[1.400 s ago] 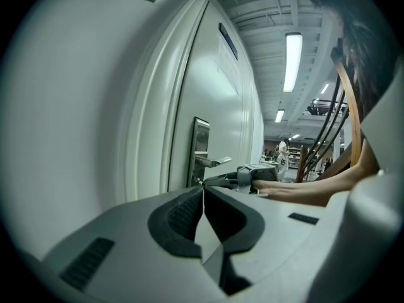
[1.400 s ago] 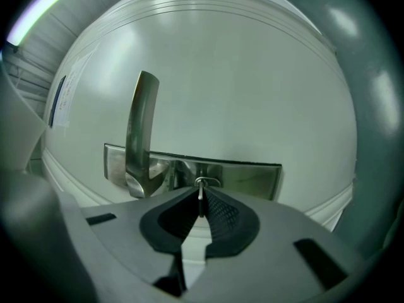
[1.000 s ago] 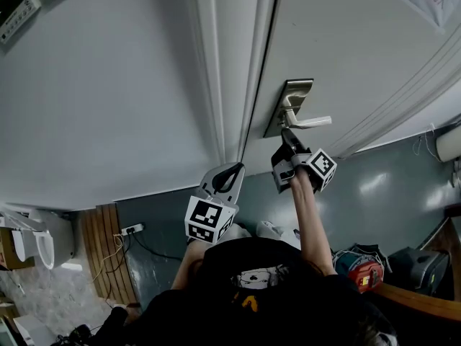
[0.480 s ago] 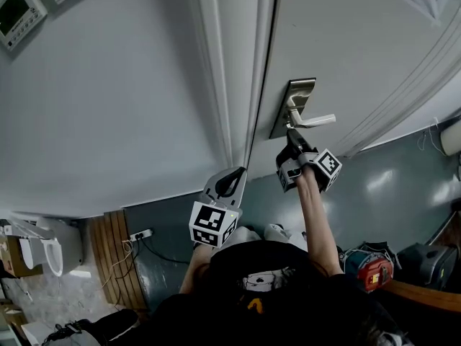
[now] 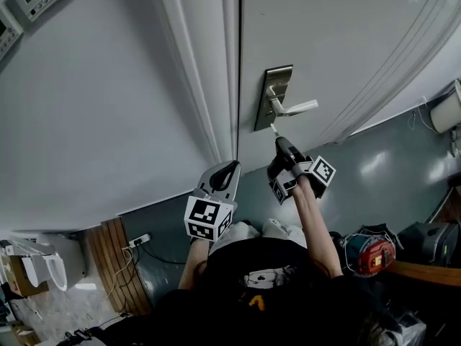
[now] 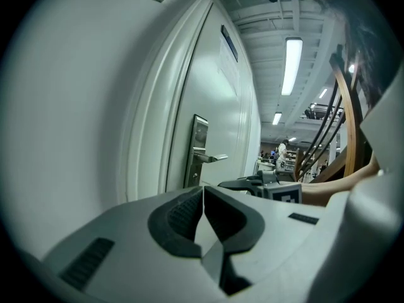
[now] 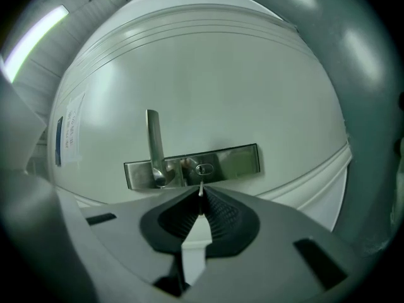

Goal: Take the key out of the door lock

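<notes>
The right gripper (image 7: 201,198) has its jaws pressed narrow on the key (image 7: 201,189), whose pale tip pokes out just past the pads and points at the keyhole (image 7: 203,168) in the lock plate (image 7: 237,162). The tip lies close to the keyhole and clear of it. In the head view the right forearm (image 5: 314,222) reaches straight out towards the door (image 5: 346,42), with the gripper roughly level just under the lever handle (image 5: 294,109). The left gripper (image 6: 203,192) has its jaws closed together with nothing between them. It hangs apart from the lock, lower and nearer the door frame (image 5: 205,85), aimed along the wall. Most of the key is buried between the right gripper's pads, so its head and cut cannot be made out. From above, the key shows only as a thin bright sliver. The left arm is largely hidden behind its marker cube (image 5: 207,218) and the person's dark-clothed body (image 5: 259,294).
</notes>
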Demonstrator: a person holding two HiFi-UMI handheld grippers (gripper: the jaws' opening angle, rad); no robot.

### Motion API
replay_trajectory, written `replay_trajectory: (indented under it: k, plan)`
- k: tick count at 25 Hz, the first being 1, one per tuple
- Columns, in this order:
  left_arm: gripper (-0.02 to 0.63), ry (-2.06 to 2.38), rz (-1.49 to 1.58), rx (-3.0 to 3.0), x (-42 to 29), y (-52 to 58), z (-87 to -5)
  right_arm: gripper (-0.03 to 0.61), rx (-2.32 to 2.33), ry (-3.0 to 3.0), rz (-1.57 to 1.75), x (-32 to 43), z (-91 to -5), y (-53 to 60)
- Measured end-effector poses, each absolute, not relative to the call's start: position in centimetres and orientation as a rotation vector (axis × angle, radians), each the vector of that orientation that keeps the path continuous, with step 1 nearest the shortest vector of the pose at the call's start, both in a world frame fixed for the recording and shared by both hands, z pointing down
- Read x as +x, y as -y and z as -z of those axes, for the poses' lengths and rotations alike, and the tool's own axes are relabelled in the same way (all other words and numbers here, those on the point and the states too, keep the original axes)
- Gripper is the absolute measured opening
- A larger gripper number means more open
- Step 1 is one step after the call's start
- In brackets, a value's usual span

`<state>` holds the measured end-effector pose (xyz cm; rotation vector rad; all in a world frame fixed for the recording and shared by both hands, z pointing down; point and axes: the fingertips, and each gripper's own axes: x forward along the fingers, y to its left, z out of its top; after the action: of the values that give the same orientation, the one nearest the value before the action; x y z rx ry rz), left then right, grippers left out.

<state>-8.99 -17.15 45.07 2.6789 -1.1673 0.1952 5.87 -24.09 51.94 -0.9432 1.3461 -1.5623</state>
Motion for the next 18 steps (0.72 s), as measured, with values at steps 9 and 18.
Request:
replay_trajectory:
  k: [9, 18]
  plan:
    - [0.009, 1.079, -0.236, 2.693, -5.8, 15.7, -45.8, 0.02, -1.013, -1.545, 1.56, 6.2, -52.0, 18.5]
    - [0.009, 1.052, -0.27, 2.699, -3.0, 13.3, -46.2, 0.02, -1.031, -1.672, 1.491, 8.4, -50.1, 13.8]
